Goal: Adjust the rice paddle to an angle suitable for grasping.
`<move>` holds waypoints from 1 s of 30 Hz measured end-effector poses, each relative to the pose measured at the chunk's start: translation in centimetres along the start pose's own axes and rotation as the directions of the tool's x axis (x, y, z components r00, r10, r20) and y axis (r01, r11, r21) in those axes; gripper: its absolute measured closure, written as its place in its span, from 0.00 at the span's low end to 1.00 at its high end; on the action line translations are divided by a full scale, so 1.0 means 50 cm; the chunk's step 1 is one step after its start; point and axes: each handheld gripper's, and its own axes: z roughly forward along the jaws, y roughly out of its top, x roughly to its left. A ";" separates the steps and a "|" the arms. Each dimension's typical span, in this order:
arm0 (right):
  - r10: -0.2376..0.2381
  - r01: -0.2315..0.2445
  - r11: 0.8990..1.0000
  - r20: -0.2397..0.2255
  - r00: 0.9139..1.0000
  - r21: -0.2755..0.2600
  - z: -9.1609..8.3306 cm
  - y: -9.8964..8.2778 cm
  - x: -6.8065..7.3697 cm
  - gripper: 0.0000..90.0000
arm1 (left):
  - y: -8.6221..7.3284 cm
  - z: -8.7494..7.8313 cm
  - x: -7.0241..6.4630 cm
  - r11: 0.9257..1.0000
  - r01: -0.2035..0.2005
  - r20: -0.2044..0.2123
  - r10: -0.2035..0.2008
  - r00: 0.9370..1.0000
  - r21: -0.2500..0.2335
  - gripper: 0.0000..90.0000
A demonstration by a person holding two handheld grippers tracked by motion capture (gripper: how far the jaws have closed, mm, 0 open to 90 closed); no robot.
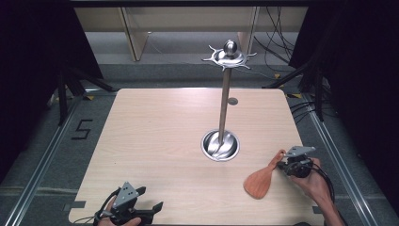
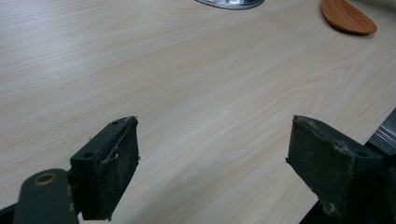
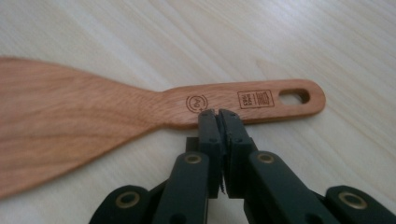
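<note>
Two handheld grippers are at work over the pale wooden table (image 1: 155, 136). Near the table's right edge, the right gripper (image 1: 283, 165) has its black jaws pinched almost fully together on the edge of the handle of a flat reddish-brown wooden spatula (image 1: 260, 180). From the right gripper view, the jaws meet on the handle's near rim, just below a round branded stamp, with the slotted hanging hole farther along the handle. The spatula's broad blade points towards the person's side and sits low over the wood; whether it touches the table I cannot tell. The left gripper (image 1: 150, 207) sits at the near left edge, well apart from the spatula, its jaws spread wide with nothing but bare tabletop between them. Between and beyond both hands stands a tall metal rack with a round shiny base (image 1: 220, 145), a slim pole and a hooked top
</note>
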 end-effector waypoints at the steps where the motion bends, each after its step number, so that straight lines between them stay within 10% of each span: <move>1: 0.008 -0.008 1.000 0.003 1.000 -0.019 0.011 0.009 0.004 0.99 | 0.000 0.000 0.000 1.000 -0.001 0.000 0.001 1.000 0.001 0.18; 23: -0.011 0.012 1.000 -0.033 0.999 0.010 0.054 0.087 0.023 0.95 | 0.002 -0.002 0.001 1.000 -0.012 0.000 0.012 1.000 0.005 0.18; 30: 0.093 -0.092 0.995 -0.024 0.995 0.026 0.033 0.125 0.028 0.64 | 0.002 0.000 0.002 1.000 0.007 -0.004 -0.007 1.000 0.011 0.18</move>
